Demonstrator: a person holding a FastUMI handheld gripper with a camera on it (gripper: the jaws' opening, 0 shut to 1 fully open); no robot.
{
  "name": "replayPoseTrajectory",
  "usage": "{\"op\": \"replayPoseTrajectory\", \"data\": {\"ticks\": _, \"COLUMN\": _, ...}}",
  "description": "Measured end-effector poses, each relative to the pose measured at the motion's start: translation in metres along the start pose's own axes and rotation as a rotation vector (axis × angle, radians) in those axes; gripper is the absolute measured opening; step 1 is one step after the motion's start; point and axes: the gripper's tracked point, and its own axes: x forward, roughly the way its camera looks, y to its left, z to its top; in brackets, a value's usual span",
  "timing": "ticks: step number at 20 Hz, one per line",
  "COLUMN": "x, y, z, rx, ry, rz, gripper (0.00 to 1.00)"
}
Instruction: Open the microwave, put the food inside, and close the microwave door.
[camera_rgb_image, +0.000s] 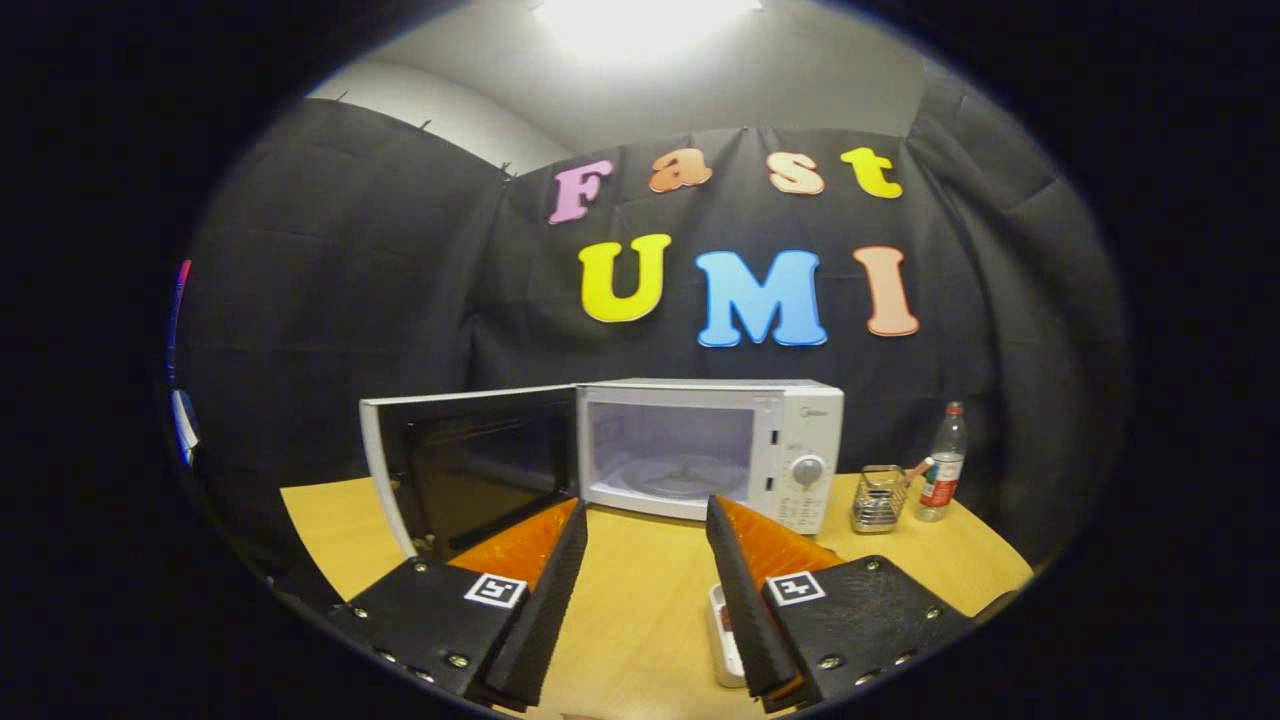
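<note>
The gripper (645, 525) hovers over the wooden desk (640, 590), its 2 fingers (545, 590) spread wide apart with nothing between them. The white microwave (710, 450) stands at 12 o'clock beyond the fingertips, its door (470, 465) swung fully open toward 10 o'clock. The cavity shows a bare glass turntable (680, 475). A white food container (725, 640) lies on the desk, tucked against the inner edge of the right finger and partly hidden by it. At 2 o'clock, beside the microwave, stand a wire holder (880, 497) and a plastic bottle (943, 475).
</note>
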Motion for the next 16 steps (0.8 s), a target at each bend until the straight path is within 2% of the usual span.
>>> {"op": "replayPoseTrajectory", "data": {"ticks": 2, "x": 0.009, "y": -0.035, "z": -0.016, "rx": 0.021, "ry": 0.029, "rz": -0.068, "gripper": 0.82}}
{"op": "replayPoseTrajectory", "data": {"ticks": 5, "x": 0.025, "y": -0.078, "z": -0.047, "rx": 0.069, "ry": 0.090, "rz": -0.132, "gripper": 0.84}}
{"op": "replayPoseTrajectory", "data": {"ticks": 10, "x": 0.049, "y": -0.115, "z": -0.100, "rx": 0.277, "ry": 0.221, "rz": -0.163, "gripper": 0.89}}
{"op": "replayPoseTrajectory", "data": {"ticks": 11, "x": 0.054, "y": -0.117, "z": -0.108, "rx": 0.330, "ry": 0.248, "rz": -0.154, "gripper": 0.89}}
{"op": "replayPoseTrajectory", "data": {"ticks": 14, "x": 0.067, "y": -0.102, "z": -0.120, "rx": 0.504, "ry": 0.293, "rz": -0.053, "gripper": 0.86}}
{"op": "replayPoseTrajectory", "data": {"ticks": 16, "x": 0.074, "y": -0.092, "z": -0.126, "rx": 0.591, "ry": 0.319, "rz": -0.004, "gripper": 0.71}}
